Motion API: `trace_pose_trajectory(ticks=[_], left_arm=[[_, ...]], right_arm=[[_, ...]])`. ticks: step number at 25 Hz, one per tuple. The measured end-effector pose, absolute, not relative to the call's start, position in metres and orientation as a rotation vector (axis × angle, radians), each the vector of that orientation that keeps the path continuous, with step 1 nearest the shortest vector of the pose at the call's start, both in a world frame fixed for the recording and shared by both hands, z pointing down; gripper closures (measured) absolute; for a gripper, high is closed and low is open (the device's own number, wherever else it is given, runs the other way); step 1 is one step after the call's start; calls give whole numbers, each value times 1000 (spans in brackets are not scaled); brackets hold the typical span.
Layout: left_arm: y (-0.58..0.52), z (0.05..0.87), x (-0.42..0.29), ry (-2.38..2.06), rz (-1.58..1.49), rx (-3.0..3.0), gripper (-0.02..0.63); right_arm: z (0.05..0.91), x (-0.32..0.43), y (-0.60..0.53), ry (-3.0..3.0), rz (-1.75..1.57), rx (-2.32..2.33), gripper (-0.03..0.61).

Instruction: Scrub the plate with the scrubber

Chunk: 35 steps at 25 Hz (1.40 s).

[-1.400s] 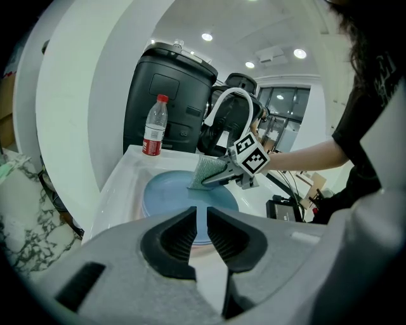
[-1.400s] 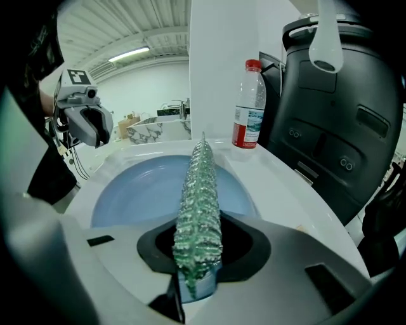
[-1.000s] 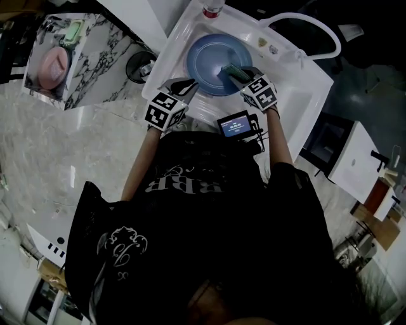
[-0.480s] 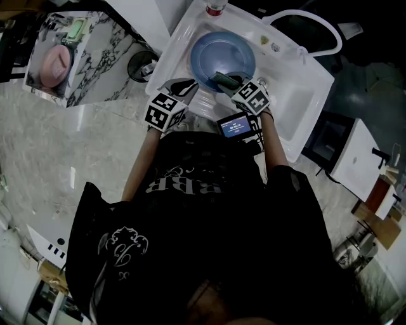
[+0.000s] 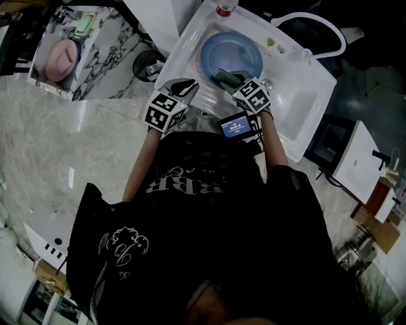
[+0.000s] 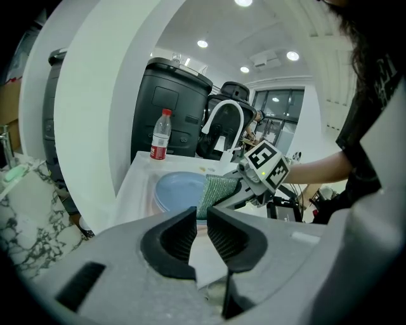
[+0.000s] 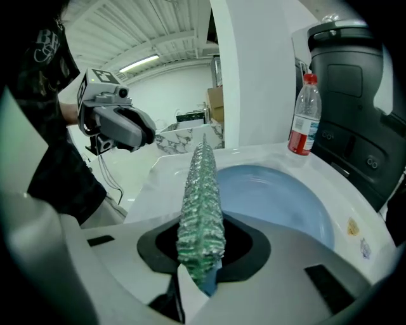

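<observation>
At your far left a marble-patterned counter (image 5: 95,57) carries a pink round object (image 5: 56,59), and a black round bin (image 5: 150,65) stands between that counter and the white sink (image 5: 182,44). Your left gripper (image 5: 182,87) hovers at the sink's near left rim. Its dark ribbed jaws are drawn in to a narrow slit with nothing between them, and it sits just beside the plate without touching it. The round blue plate (image 5: 231,54) lies flat in the sink's left basin. A clear plastic bottle with a red label (image 5: 225,7) stands upright on the rim behind it. The green mesh scrubber (image 5: 226,77) stands on edge, reaching out over the plate's near rim, but no view shows whether it presses on the blue surface. Your right gripper (image 5: 238,81) has its jaws clamped on the scrubber's near end, with the marker cube facing up. A small lit screen (image 5: 233,124) sits by your right forearm. Further right, a white arched tap (image 5: 317,24) curves over the sink's other basin.
</observation>
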<state>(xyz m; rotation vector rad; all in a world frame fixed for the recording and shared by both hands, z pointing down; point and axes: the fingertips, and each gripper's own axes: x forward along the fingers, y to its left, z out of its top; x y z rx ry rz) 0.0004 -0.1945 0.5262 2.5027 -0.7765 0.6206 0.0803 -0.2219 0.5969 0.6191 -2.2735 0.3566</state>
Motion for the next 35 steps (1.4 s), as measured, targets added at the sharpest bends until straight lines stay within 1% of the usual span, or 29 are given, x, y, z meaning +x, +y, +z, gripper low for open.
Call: trace_pose_trajectory(ticks=[8, 18, 24, 35], left_arm=[[-173, 506, -27, -765, 583, 2567, 571], [-123, 481, -59, -660, 556, 2706, 571], [-92, 480, -58, -598, 500, 2687, 571], [-77, 479, -60, -634, 467, 2690, 571]], right_arm=[[537, 77, -220, -2332, 317, 926, 488], [481, 48, -138, -2344, 439, 1269, 488], [478, 25, -89, -2326, 468, 1252, 488], [485, 4, -56, -2347, 487, 1162, 488]])
